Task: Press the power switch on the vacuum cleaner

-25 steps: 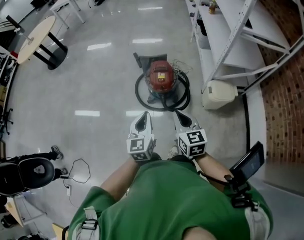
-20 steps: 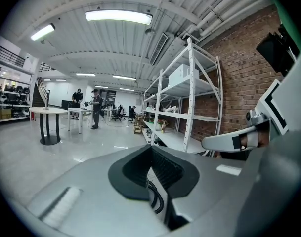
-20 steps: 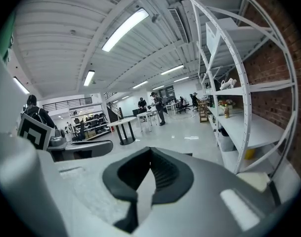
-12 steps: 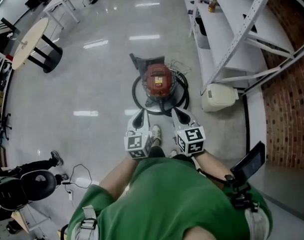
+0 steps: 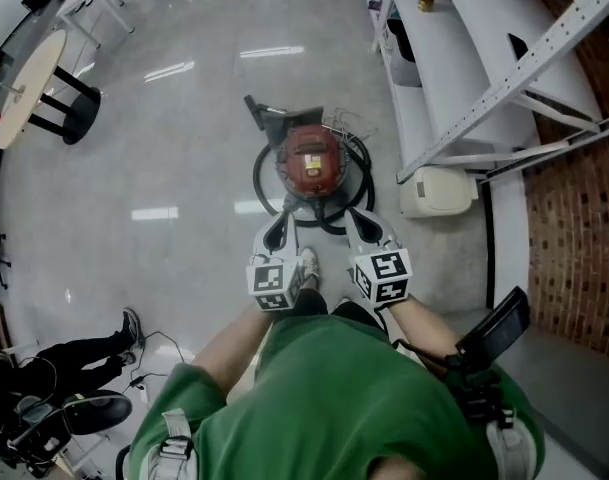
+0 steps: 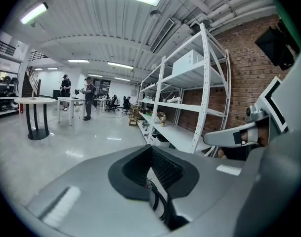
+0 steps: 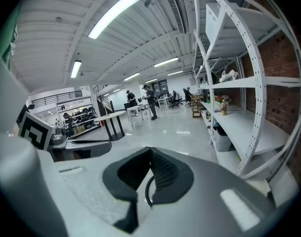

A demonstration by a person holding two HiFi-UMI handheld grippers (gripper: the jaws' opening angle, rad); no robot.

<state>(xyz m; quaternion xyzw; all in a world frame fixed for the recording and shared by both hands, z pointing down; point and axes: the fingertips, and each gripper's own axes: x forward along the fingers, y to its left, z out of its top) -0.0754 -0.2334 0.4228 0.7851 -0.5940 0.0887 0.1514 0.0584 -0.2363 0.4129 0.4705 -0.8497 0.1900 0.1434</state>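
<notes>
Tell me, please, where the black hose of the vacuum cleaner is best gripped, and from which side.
Likely its left arc, from above with jaws across it: the hose lies looped on the floor around the red vacuum cleaner, and that stretch shows clear.

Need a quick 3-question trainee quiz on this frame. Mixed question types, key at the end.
1. True or false: the right gripper grips the black hose.
2. Where does the hose lie? A) coiled on the floor around the red vacuum cleaner; B) on the round table; C) on a shelf.
3. Fill in: the jaws of the left gripper are ____, with nothing between them.
Key: 1 false; 2 A; 3 shut.
</notes>
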